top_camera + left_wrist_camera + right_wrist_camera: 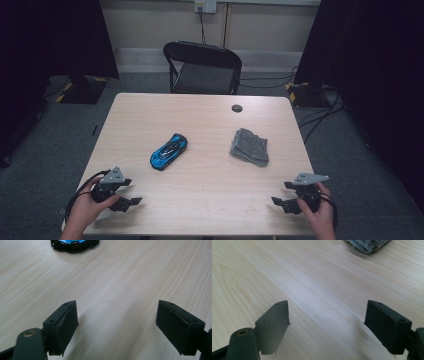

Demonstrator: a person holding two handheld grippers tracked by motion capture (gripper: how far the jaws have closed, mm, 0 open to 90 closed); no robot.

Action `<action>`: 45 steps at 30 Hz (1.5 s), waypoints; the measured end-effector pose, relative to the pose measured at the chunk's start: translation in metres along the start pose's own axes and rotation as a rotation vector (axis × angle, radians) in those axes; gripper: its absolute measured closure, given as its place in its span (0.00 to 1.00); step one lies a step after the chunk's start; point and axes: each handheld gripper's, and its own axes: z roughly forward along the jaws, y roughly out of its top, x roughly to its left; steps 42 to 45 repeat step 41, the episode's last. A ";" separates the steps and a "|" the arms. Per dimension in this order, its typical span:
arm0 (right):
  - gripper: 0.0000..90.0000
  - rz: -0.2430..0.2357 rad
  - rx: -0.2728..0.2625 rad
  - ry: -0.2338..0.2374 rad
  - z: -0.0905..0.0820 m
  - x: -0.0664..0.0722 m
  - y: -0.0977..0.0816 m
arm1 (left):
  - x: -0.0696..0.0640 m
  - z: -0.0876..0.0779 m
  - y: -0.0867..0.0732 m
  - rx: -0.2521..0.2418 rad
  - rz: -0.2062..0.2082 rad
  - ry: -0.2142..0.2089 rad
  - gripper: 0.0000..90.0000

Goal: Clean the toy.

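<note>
Left gripper [128, 192]: I hold it over the near left corner of the table [210, 125], jaws spread wide with nothing between them; in its own view [117, 322] only bare wood lies between the pads.
Right gripper [281, 193]: I hold it over the near right corner, jaws likewise spread and empty; its own view [327, 322] shows plain tabletop between them.
Car [169, 151]: a blue and black toy, sitting on the table left of centre, set at a slant, well ahead of my left gripper. Its near end shows at the top edge of the left gripper view [74, 245].
Cloth [249, 146]: a grey folded rag, lying flat right of centre, apart from the car and well ahead of my right gripper. One corner shows at the top of the right gripper view [368, 245].
Hole [237, 108]: a dark round cable port near the far edge.
Chair [202, 67]: black, folding, standing just behind the far side of the table.
</note>
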 end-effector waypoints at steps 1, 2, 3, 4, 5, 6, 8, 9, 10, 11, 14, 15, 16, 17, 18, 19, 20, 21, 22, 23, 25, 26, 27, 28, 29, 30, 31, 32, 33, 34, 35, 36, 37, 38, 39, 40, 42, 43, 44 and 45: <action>0.21 -0.003 0.002 -0.003 0.000 -0.001 -0.001 | 0.001 0.001 -0.001 0.001 -0.003 -0.001 0.20; 0.21 -0.005 0.002 -0.005 0.001 -0.002 -0.001 | 0.001 0.001 -0.002 0.002 -0.006 0.001 0.20; 0.21 -0.005 0.002 -0.008 0.001 -0.002 -0.001 | 0.003 0.002 -0.003 0.011 -0.001 0.009 0.20; 0.21 -0.013 0.002 -0.015 0.002 -0.003 -0.002 | 0.004 0.002 -0.004 0.018 0.001 0.017 0.20; 0.21 -0.021 0.005 -0.022 0.002 -0.004 -0.002 | 0.005 0.002 -0.006 0.025 0.004 0.024 0.20; 0.21 -0.027 0.016 -0.030 0.004 -0.004 -0.002 | 0.005 0.002 -0.006 0.027 0.009 0.029 0.20; 0.21 -0.049 0.035 -0.043 0.006 -0.005 -0.003 | 0.007 0.003 -0.008 0.025 0.016 0.039 0.20; 0.21 -0.051 0.042 -0.045 0.007 -0.005 -0.003 | 0.007 0.003 -0.008 0.025 0.026 0.042 0.20; 0.20 -0.052 0.042 -0.046 0.008 -0.005 -0.004 | 0.007 0.003 -0.008 0.028 0.035 0.046 0.19; 0.20 -0.056 0.043 -0.046 0.008 -0.006 -0.004 | 0.008 0.004 -0.008 0.028 0.036 0.051 0.19; 0.19 -0.062 0.052 -0.052 0.011 -0.006 -0.006 | 0.008 0.004 -0.009 0.014 0.032 0.048 0.17; 0.18 -0.060 0.050 -0.053 0.011 -0.006 -0.006 | 0.008 0.005 -0.010 0.006 0.030 0.047 0.17; 0.17 -0.058 0.046 -0.056 0.011 -0.007 -0.006 | 0.009 0.005 -0.010 0.002 0.030 0.045 0.17; 0.17 -0.058 0.046 -0.056 0.011 -0.007 -0.006 | 0.009 0.004 -0.011 0.002 0.032 0.044 0.17; 0.17 -0.049 0.044 -0.053 0.011 -0.008 -0.007 | 0.009 0.005 -0.011 -0.002 0.030 0.045 0.17; 0.17 -0.049 0.040 -0.055 0.011 -0.008 -0.008 | 0.009 0.005 -0.011 -0.005 0.030 0.045 0.17; 0.16 -0.047 0.036 -0.054 0.011 -0.008 -0.008 | 0.009 0.005 -0.012 -0.009 0.028 0.045 0.16; 0.16 -0.049 0.031 -0.052 0.012 -0.009 -0.008 | 0.009 0.005 -0.013 -0.016 0.030 0.047 0.16; 0.15 -0.049 0.022 -0.054 0.012 -0.009 -0.009 | 0.009 0.006 -0.013 -0.024 0.029 0.046 0.15; 0.15 -0.049 0.016 -0.053 0.013 -0.009 -0.009 | 0.009 0.007 -0.014 -0.035 0.030 0.045 0.13; 0.12 -0.048 -0.017 -0.053 0.016 -0.009 -0.011 | 0.009 0.008 -0.016 -0.047 0.032 0.044 0.10; 0.11 -0.047 -0.030 -0.053 0.017 -0.009 -0.012 | 0.009 0.009 -0.016 -0.050 0.033 0.043 0.08; 0.11 -0.047 -0.030 -0.053 0.017 -0.009 -0.012 | 0.009 0.009 -0.016 -0.050 0.033 0.043 0.05; 0.10 -0.047 -0.030 -0.053 0.017 -0.009 -0.012 | 0.010 0.011 -0.017 -0.059 0.040 0.038 0.05; 0.10 -0.047 -0.030 -0.052 0.018 -0.009 -0.012 | 0.009 0.012 -0.017 -0.060 0.048 0.034 0.00; 0.10 -0.048 -0.030 -0.052 0.018 -0.009 -0.012 | 0.009 0.012 -0.017 -0.060 0.048 0.035 0.00; 0.09 -0.048 -0.030 -0.051 0.018 -0.009 -0.012 | 0.009 0.012 -0.017 -0.060 0.049 0.035 0.00; 0.09 -0.048 -0.029 -0.051 0.018 -0.009 -0.012 | 0.010 0.012 -0.017 -0.060 0.048 0.034 0.00; 0.09 -0.048 -0.029 -0.051 0.018 -0.009 -0.012 | 0.009 0.012 -0.017 -0.060 0.048 0.034 0.00; 0.09 -0.048 -0.028 -0.051 0.018 -0.009 -0.012 | 0.009 0.012 -0.017 -0.060 0.049 0.035 0.00; 0.09 -0.048 -0.028 -0.051 0.018 -0.009 -0.012 | 0.009 0.012 -0.017 -0.060 0.049 0.035 0.00; 0.08 -0.049 -0.027 -0.052 0.018 -0.009 -0.011 | 0.009 0.012 -0.017 -0.061 0.048 0.035 0.00; 0.07 -0.049 -0.025 -0.051 0.019 -0.010 -0.011 | 0.009 0.012 -0.017 -0.061 0.048 0.035 0.00; 0.07 -0.050 -0.024 -0.049 0.019 -0.010 -0.011 | 0.009 0.012 -0.017 -0.061 0.047 0.036 0.00; 0.06 -0.051 -0.023 -0.048 0.020 -0.010 -0.011 | 0.009 0.012 -0.017 -0.061 0.045 0.038 0.00; 0.06 -0.051 -0.023 -0.048 0.020 -0.010 -0.010 | 0.009 0.012 -0.017 -0.061 0.044 0.039 0.00; 0.06 -0.051 -0.023 -0.048 0.020 -0.010 -0.010 | 0.009 0.012 -0.017 -0.061 0.044 0.039 0.00; 0.06 -0.051 -0.023 -0.048 0.020 -0.010 -0.010 | 0.009 0.012 -0.017 -0.061 0.044 0.039 0.00; 0.06 -0.051 -0.023 -0.048 0.020 -0.010 -0.010 | 0.009 0.012 -0.017 -0.061 0.044 0.039 0.00; 0.06 -0.051 -0.023 -0.048 0.020 -0.010 -0.010 | 0.009 0.012 -0.017 -0.061 0.044 0.039 0.00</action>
